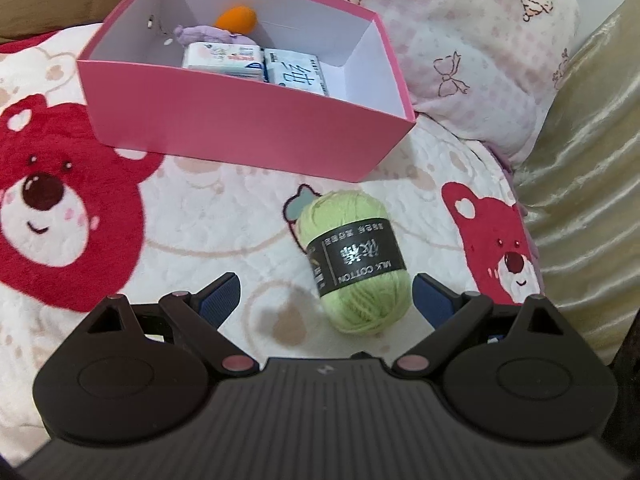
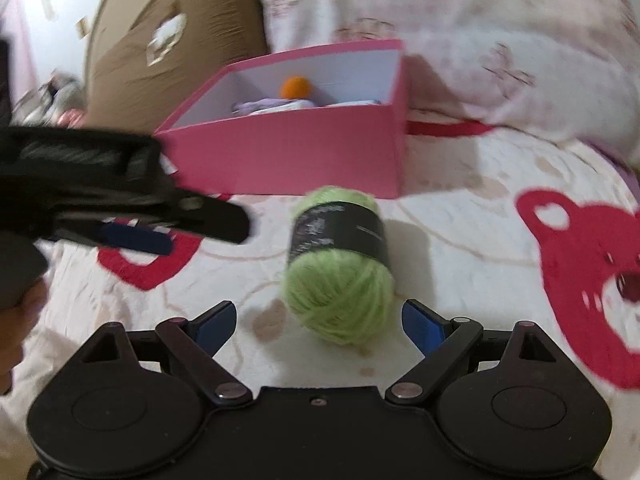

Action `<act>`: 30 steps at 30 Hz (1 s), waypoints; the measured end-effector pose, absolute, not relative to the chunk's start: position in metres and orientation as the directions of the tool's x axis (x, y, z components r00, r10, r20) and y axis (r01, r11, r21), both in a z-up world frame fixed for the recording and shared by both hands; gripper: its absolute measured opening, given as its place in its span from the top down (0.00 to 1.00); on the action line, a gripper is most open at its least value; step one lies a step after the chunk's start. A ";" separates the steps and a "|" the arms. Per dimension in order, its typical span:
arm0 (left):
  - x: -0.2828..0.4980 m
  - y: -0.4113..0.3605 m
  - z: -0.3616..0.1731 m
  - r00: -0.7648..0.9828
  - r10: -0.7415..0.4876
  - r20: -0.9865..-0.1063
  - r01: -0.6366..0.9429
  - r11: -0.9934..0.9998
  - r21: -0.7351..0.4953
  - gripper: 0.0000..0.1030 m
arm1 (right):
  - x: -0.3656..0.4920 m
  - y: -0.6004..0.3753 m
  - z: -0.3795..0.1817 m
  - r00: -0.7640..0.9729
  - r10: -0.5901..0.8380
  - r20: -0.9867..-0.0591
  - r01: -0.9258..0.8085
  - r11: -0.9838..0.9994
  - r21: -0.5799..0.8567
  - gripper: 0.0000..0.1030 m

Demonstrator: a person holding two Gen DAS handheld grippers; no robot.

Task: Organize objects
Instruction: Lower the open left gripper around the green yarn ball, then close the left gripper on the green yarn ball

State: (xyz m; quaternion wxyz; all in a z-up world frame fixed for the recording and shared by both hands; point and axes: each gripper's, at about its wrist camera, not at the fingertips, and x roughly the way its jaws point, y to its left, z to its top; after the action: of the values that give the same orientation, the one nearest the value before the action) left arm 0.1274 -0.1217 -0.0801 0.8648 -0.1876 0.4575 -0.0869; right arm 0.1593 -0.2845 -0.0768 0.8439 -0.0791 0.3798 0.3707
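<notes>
A light green yarn ball (image 1: 355,264) with a black label lies on the bear-print blanket, just in front of the pink box (image 1: 248,128). It also shows in the right wrist view (image 2: 340,268). My left gripper (image 1: 326,300) is open, the yarn near its right finger. My right gripper (image 2: 318,322) is open, the yarn just ahead between its fingers. The left gripper also shows in the right wrist view (image 2: 132,216), blurred, at left. The box (image 2: 288,160) holds an orange ball (image 1: 236,19), a purple item (image 1: 208,34) and two tissue packs (image 1: 256,66).
The blanket (image 1: 192,216) with red bears covers the bed. A pink-patterned quilt (image 1: 480,40) is bunched behind the box. A gold satin cloth (image 1: 588,200) lies at the right. A brown headboard cushion (image 2: 168,52) stands at the back left.
</notes>
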 end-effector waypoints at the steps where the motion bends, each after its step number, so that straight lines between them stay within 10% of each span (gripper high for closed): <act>1: 0.129 -0.123 -0.081 0.568 -0.326 -0.756 -0.019 0.913 -0.408 0.09 | 0.159 -0.281 -0.075 0.443 0.564 -0.697 -0.699 0.704 0.125 0.10; 30: 0.165 -0.142 -0.122 0.570 -0.394 -0.721 -0.019 0.871 -0.491 0.46 | 0.202 -0.262 -0.097 0.337 0.590 -0.734 -0.747 0.642 0.174 0.14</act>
State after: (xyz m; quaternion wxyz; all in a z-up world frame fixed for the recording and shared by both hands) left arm 0.1654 -0.1416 -0.1220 0.8559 -0.2293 0.4503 -0.1097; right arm 0.2018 -0.2622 -0.0974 0.8116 -0.0974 0.4028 0.4117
